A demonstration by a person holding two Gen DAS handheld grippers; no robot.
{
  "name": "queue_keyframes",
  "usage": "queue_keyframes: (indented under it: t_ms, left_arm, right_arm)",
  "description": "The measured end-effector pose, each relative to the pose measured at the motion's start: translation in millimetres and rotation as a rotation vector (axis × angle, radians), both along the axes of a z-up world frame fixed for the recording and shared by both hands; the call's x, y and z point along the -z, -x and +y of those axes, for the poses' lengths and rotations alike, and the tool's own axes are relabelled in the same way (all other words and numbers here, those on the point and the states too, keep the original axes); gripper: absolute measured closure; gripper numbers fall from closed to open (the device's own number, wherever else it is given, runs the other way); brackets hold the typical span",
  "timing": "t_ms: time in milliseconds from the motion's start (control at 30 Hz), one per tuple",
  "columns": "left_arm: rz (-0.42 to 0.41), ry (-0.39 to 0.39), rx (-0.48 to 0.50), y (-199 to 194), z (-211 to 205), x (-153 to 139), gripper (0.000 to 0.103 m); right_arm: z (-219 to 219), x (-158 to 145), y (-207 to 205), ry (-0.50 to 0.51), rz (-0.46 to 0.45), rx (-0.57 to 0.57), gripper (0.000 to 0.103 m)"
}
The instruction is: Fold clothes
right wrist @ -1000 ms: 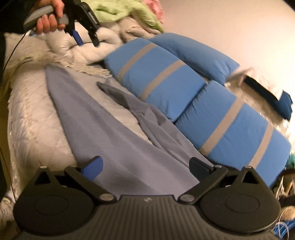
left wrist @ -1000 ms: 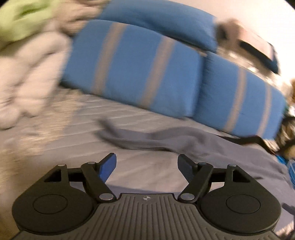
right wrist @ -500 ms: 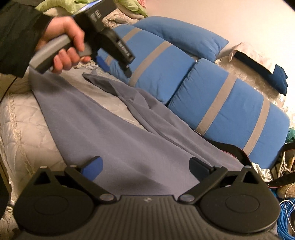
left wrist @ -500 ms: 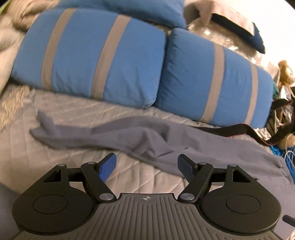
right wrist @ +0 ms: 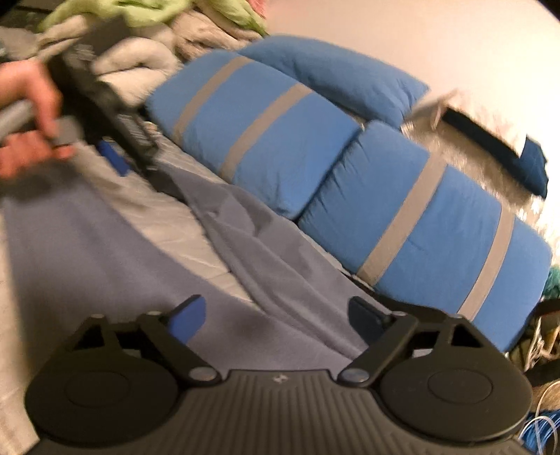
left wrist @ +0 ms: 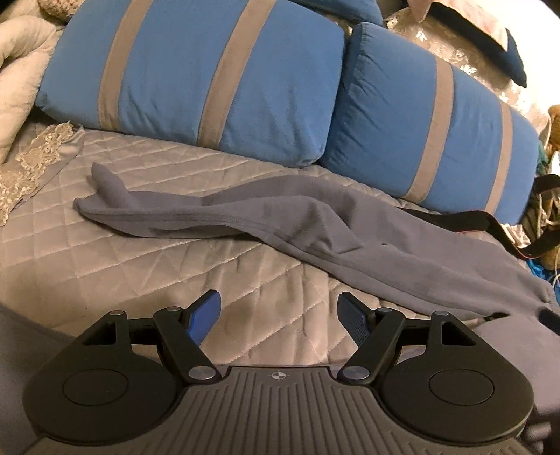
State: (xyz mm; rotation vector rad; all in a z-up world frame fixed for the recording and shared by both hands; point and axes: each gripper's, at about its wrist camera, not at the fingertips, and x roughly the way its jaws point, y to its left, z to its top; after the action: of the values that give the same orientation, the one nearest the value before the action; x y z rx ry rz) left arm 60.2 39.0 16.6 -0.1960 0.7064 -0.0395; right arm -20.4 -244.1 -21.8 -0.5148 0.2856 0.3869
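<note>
Quilted beige bedspread (left wrist: pixel 115 259) covers the bed; it is the work surface in both wrist views.

Nearest, L wrist view: left gripper (left wrist: pixel 280 316) sits low over bare quilt, blue pads apart, nothing between them, no fabric contact visible. Grey cloth shows at the lower corners of that view, under the gripper body.

R wrist view: right gripper (right wrist: pixel 276 320) hovers over the grey garment (left wrist: pixel 315 224), jaws closing but pads apart, only cloth seen beyond the gap, no pinch visible. View is motion-blurred.

Mid: grey garment lies spread across the bed, looks like trousers/leggings. One leg runs rumpled and twisted along the foot of the pillows, its narrow end pointing toward the lace trim (left wrist: pixel 35 157) at far left. Other leg lies flatter, nearer the bed edge, w/ bare quilt between the two. In R view a hand (right wrist: pixel 28 119) grips the left gripper's handle at upper left, tips down near the twisted leg's end; contact cannot be told (blur).

Far: two blue pillows w/ grey stripes (left wrist: pixel 196 77) side by side, touching, garment edge just beside them. Black strap (left wrist: pixel 497 227) at far right. Behind: pile of pale bedding and green cloth (right wrist: pixel 115 14), plain wall.
</note>
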Motion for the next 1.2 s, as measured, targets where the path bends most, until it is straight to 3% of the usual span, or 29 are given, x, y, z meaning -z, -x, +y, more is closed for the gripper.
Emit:
queue_keyframes:
  t_ms: [233, 400, 800, 900, 933, 1033, 1200]
  left_arm:
    - [0.020, 0.021, 0.054, -1.5, -11.1, 3.7, 0.029]
    - [0.030, 0.080, 0.073, -3.8, -8.4, 2.7, 0.029]
    - [0.067, 0.150, 0.029, -5.7, 4.0, 4.2, 0.028]
    - [0.078, 0.166, 0.022, -7.9, 6.3, 5.1, 0.028]
    - [0.081, 0.169, 0.021, -8.8, 6.8, 5.3, 0.028]
    - [0.082, 0.169, 0.022, -12.1, 6.6, 6.0, 0.028]
    - [0.083, 0.214, 0.016, -16.1, 9.7, 7.5, 0.028]
  right_arm:
    - [-2.0, 0.9, -45.5, -0.046, 0.069, 0.000, 0.029]
    - [-4.9, 7.2, -74.4, -0.039, 0.128, 0.024, 0.039]
    - [-16.0, 21.4, -113.4, 0.011, 0.237, 0.002, 0.043]
    - [-19.4, 25.4, -121.0, 0.011, 0.283, -0.003, 0.053]
    - [-19.9, 26.5, -121.7, 0.014, 0.294, -0.009, 0.067]
    - [-21.2, 27.1, -119.6, 0.023, 0.300, -0.021, 0.086]
    - [-18.3, 22.5, -107.4, 0.090, 0.229, -0.049, 0.090]
